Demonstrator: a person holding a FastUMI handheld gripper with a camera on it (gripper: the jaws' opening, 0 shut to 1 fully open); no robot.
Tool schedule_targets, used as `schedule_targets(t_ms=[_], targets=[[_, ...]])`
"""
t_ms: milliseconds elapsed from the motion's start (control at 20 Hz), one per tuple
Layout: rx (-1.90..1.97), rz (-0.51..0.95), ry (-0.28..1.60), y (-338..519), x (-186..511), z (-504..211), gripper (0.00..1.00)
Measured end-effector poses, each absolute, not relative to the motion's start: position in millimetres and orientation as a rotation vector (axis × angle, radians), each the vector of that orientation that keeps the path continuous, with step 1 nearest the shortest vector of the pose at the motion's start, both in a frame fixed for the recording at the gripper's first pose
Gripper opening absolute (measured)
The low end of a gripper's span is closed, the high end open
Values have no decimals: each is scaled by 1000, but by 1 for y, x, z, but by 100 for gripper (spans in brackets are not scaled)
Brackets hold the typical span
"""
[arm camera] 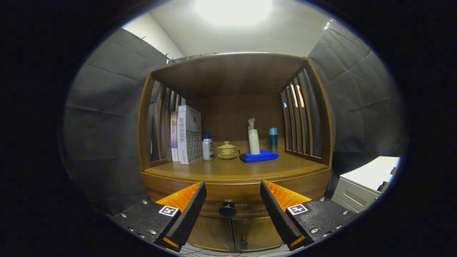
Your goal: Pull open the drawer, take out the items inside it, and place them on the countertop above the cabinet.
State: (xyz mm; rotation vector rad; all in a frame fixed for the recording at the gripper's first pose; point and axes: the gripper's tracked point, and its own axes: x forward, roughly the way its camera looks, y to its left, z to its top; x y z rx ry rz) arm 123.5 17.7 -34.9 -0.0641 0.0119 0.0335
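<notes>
The tool (233,194) is spread wide with nothing between its fingers, and the drawer knob (227,208) sits just ahead of it, in the middle of the gap, so the lineup looks good already. The drawer (246,196) that carries the knob is shut, flush with the cabinet front, so the step in hand is judged to be the grasp and pull, with nothing yet taken out; whatever lies inside is hidden. To do it well, run straight forward until the knob is between the pads, close on its round head rather than its neck, then draw back level along the drawer's own line; a pull that dips or twists could slip off such a small knob or jam the drawer. Below the knob are the two lower cabinet doors (232,233), which should be left alone. Above the knob is the worktop (200,171), bare at its front edge, a fair place for setting things. Farther back from the knob stand books (188,134), a small white bottle (207,146), a lidded cup (227,150), a folded blue cloth (259,156), a pump bottle (253,137) and a blue bottle (273,139)
</notes>
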Motion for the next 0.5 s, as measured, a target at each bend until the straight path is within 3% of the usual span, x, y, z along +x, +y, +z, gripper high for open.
schedule_targets(t_ms=[500], targets=[[-85,18,92,17,173,-96,94]])
